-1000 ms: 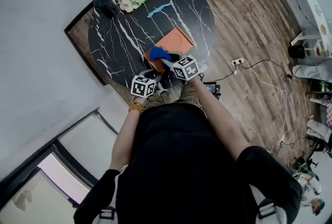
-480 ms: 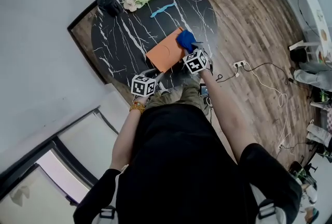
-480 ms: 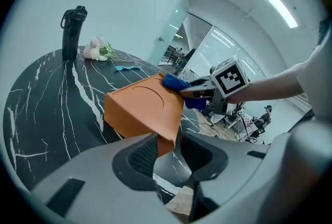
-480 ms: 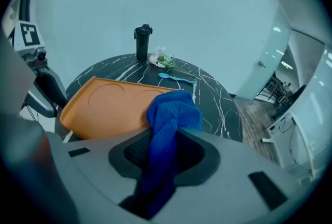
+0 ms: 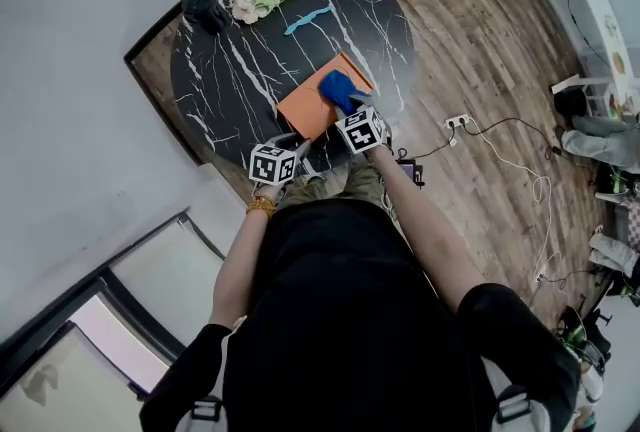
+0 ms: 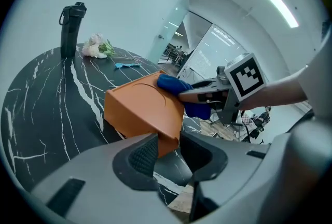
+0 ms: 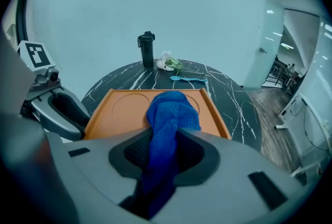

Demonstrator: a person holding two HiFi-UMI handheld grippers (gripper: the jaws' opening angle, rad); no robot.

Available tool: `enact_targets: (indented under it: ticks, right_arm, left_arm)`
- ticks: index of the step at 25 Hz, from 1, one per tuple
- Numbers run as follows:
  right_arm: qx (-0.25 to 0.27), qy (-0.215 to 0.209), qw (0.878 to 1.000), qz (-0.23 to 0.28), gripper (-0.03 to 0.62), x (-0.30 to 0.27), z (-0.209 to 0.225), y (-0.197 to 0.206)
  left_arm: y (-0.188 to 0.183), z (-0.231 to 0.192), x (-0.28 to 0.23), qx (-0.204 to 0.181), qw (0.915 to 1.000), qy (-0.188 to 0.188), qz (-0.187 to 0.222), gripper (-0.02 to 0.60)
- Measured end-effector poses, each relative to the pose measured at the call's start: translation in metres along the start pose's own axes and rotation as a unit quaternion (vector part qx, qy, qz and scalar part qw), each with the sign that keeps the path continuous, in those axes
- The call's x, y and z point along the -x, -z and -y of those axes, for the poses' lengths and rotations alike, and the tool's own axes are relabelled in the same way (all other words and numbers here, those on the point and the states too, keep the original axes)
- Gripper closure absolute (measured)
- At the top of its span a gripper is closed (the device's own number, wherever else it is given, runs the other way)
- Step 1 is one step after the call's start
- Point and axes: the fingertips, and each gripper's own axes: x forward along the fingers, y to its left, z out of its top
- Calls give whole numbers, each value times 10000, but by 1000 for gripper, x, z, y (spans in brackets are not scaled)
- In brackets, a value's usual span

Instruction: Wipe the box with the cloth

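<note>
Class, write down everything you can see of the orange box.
The box is orange, flat and rectangular, apparently smooth plastic, with a raised rim and two circles pressed into its top. It sits on the marbled table near the edge. The left gripper clamps one corner; the cloth, in the right gripper, rests on top.

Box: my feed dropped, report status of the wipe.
Left hand-held gripper shut on orange box corner. Right hand-held gripper shut on blue cloth, cloth on box top. Bottle and flowers far off, not blocking.
</note>
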Motion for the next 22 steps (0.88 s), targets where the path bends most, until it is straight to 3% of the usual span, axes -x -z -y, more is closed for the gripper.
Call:
enact_targets:
  ticks: [8, 12, 17, 19, 22]
  right_arm:
    - [257, -706, 9972, -19, 496, 3, -62, -1]
    - [-112, -1392, 9901, 166, 497, 0, -92, 1]
    - [-793, -2217, 9717, 198, 507, 10, -112, 0]
    - [-927, -2078, 9721, 566, 507, 20, -98, -8]
    - [-1030, -1048, 9812, 1253, 505, 35, -37, -25]
  left_arm:
    - [1, -1, 0, 69, 9999, 137, -3, 446]
    - [0, -2, 0, 129, 9998, 162, 38, 446]
    - [5, -3, 0, 234, 9995, 215, 9, 448]
    - [3, -3, 1, 272, 9994, 203, 63, 448]
    - [-3, -5, 4, 264, 9994, 151, 193, 448]
